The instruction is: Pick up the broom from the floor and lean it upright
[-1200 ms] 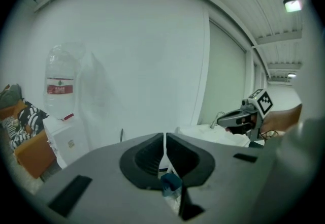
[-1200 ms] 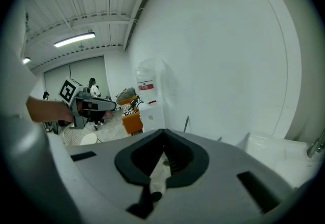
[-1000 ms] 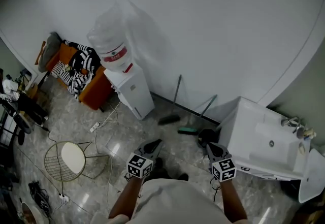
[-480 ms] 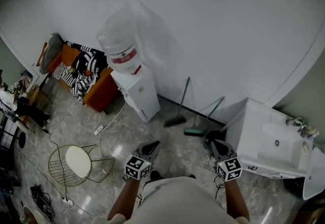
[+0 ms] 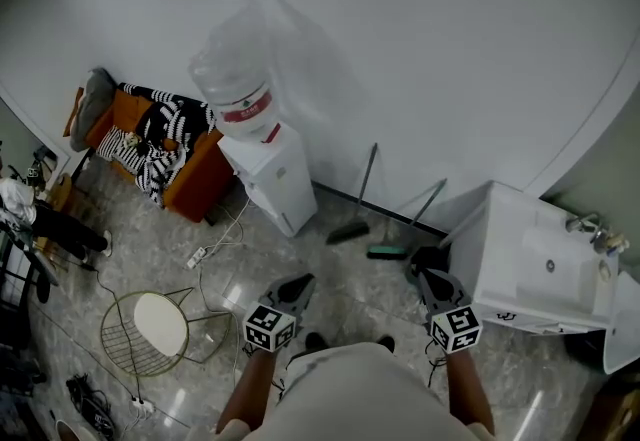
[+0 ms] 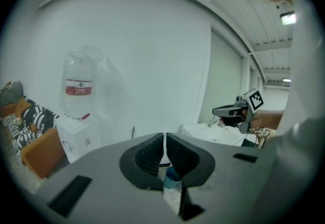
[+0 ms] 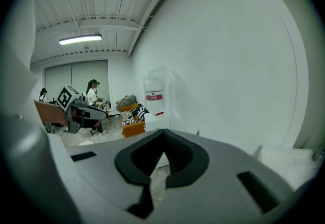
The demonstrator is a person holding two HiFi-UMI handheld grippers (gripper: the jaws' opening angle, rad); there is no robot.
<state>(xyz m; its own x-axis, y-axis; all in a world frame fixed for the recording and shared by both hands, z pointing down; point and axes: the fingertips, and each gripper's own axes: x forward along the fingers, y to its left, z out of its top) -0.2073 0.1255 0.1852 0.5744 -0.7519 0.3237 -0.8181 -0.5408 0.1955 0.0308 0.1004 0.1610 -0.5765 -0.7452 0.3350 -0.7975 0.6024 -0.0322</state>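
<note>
A broom with a dark head and thin grey handle (image 5: 352,227) leans upright against the white wall (image 5: 420,49), ahead of my two claws and between them. A green-headed broom (image 5: 388,251) leans just beside it, nearer my right claw (image 5: 432,279). That claw and my left claw (image 5: 298,284) are both clenched on nothing, apart from either broom. A white water dispenser (image 5: 268,179) stands ahead-left of my left claw, and a white sink unit (image 5: 530,269) is just right of my right claw.
</note>
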